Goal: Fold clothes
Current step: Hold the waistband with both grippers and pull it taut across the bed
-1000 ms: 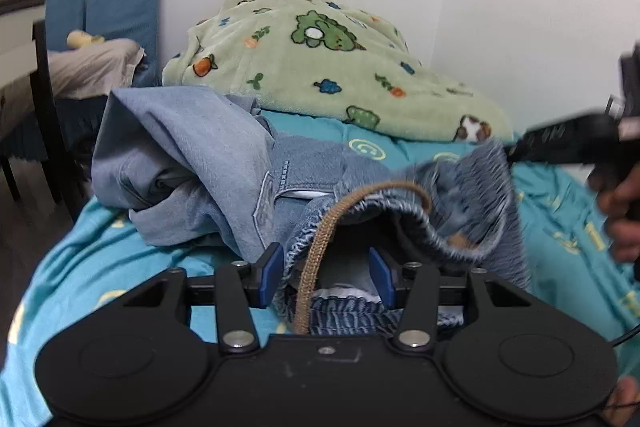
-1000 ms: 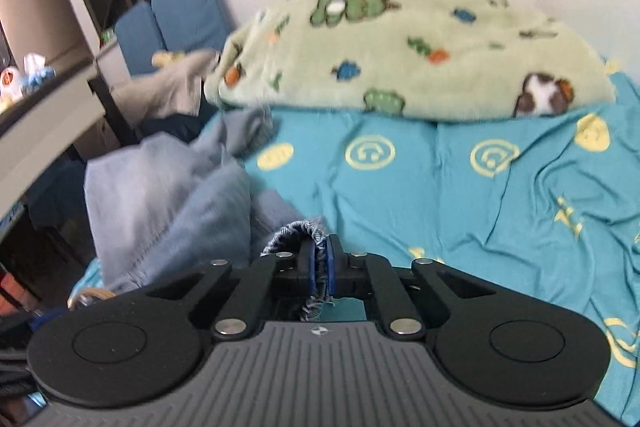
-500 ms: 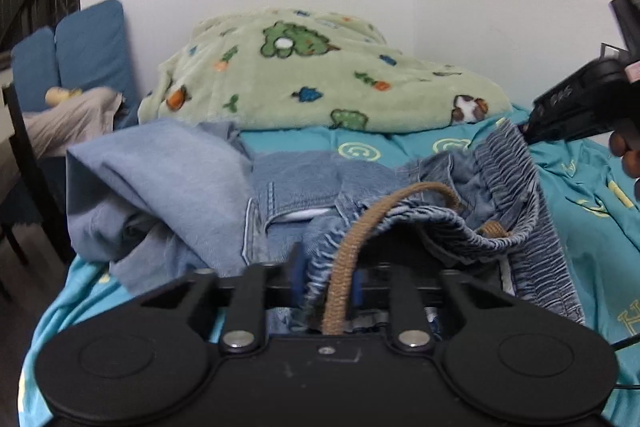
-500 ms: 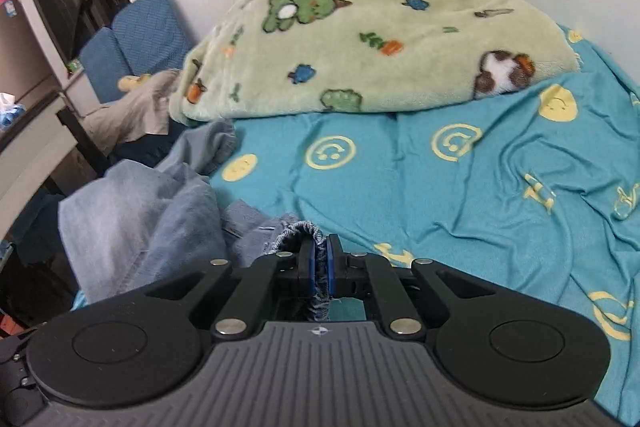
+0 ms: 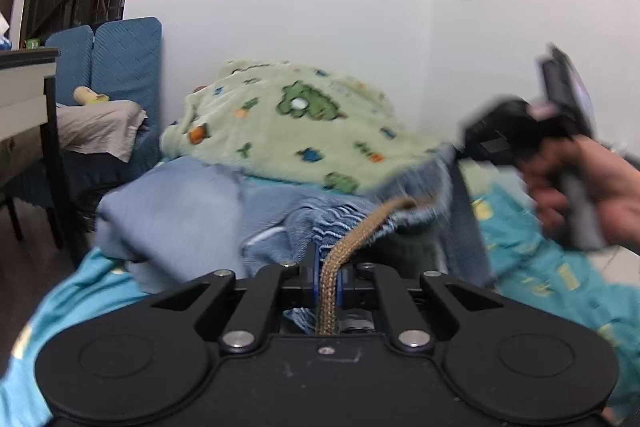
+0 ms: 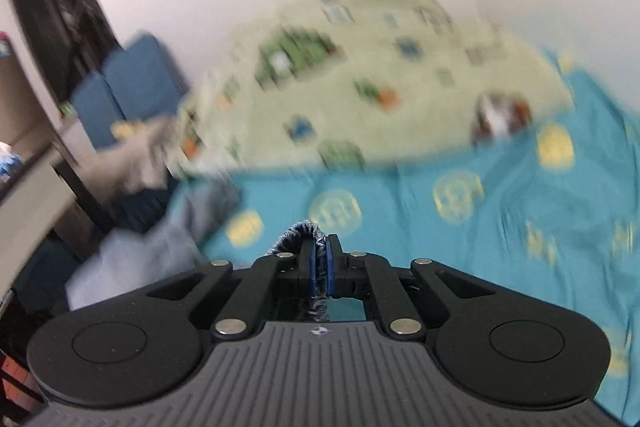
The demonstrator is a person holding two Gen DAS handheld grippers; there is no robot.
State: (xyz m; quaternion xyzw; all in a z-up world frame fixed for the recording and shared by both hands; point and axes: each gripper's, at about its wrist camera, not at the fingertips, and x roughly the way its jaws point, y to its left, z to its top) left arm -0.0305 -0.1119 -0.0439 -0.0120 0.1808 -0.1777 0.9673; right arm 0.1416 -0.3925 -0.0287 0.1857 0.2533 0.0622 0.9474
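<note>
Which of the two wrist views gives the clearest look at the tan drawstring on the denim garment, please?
The left wrist view. There the tan drawstring runs in sharp focus from the denim garment down between the closing left gripper pads. The right wrist view shows none of it, only a gathered denim edge pinched in the right gripper.

Left gripper [image 5: 328,281] jaws closing on the denim shorts' [image 5: 320,223] drawstring [image 5: 352,239].

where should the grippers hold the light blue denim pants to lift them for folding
At the gathered elastic waistband, one gripper at each end, coming in from its open edge. That band is thick and bunched, so the pads bite well. The left gripper is closing there on the denim and the tan woven drawstring; the right gripper pinches the far end.
</note>
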